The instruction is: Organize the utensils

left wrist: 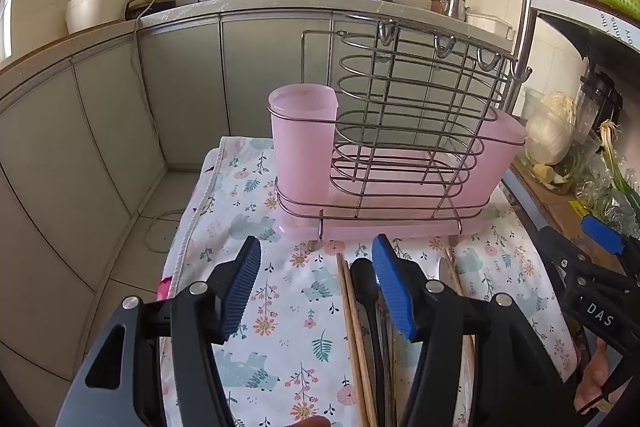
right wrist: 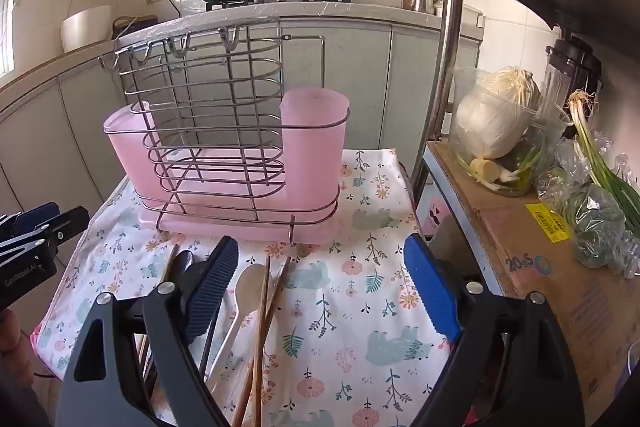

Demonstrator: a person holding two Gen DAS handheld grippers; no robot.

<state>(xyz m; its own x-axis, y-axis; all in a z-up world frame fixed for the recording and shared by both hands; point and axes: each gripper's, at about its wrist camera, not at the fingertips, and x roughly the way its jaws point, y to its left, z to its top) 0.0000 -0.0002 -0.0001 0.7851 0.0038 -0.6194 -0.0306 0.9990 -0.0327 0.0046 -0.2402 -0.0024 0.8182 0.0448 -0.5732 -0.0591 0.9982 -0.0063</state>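
Tilting both hand-held grippers down over the table (right wrist: pixel 360 307), I see the left hand-held gripper (left wrist: pixel 316 263) and right hand-held gripper (right wrist: pixel 320 259) spread wide, holding nothing. Chopsticks (right wrist: pixel 262 311), a wooden spoon (right wrist: pixel 248 287) and a black spoon (left wrist: pixel 362 279) lie on the floral cloth (left wrist: pixel 280 347) just before the pink wire utensil rack (left wrist: pixel 400 155).

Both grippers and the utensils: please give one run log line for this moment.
left gripper: open, empty | right gripper: open, empty | chopsticks, spoon: on cloth | rack: empty
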